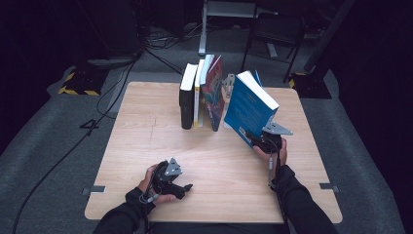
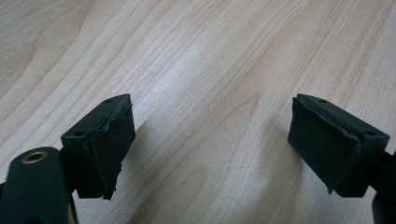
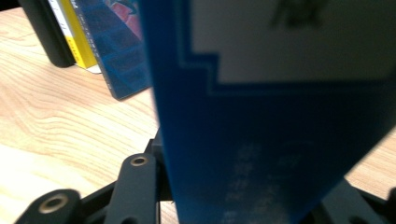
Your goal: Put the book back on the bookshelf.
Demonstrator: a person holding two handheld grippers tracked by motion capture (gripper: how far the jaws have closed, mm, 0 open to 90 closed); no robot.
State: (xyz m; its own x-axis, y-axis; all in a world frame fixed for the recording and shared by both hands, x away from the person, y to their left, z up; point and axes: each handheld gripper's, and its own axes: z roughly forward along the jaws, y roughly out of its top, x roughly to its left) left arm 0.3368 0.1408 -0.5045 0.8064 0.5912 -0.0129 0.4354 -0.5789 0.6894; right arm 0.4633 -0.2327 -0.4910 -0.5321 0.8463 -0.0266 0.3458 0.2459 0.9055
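At the left of the high view, the left tool (image 1: 187,185) is seen resting low on the worktop (image 1: 146,131), near the person's edge. Its jaws are spread wide with only bare wood grain between them, and nothing is held.

Towards the middle, at the far edge, a row of upright books is found: a black book (image 1: 186,100), a thin yellow-and-white book (image 1: 198,95) just beside it, and a colourful book (image 1: 213,92) leaning slightly. A metal bookend (image 1: 227,87) appears to stand just beyond that one, though its foot cannot be made out.

To the right, the blue book (image 1: 249,108) is held tilted, its top leaning away from the row, near the bookend but apart from the other books. It is pinched at its lower corner by the right tool (image 1: 256,140), as the right gripper view suggests, where the blue cover rises from between the jaws.

Several risks can be judged from here. Because the book is gripped only at a low corner, it could pivot or slip out under its own weight. If it is swung too fast towards the row, the colourful book could be knocked and the whole row toppled. If it is let go while tilted, it would probably fall flat.
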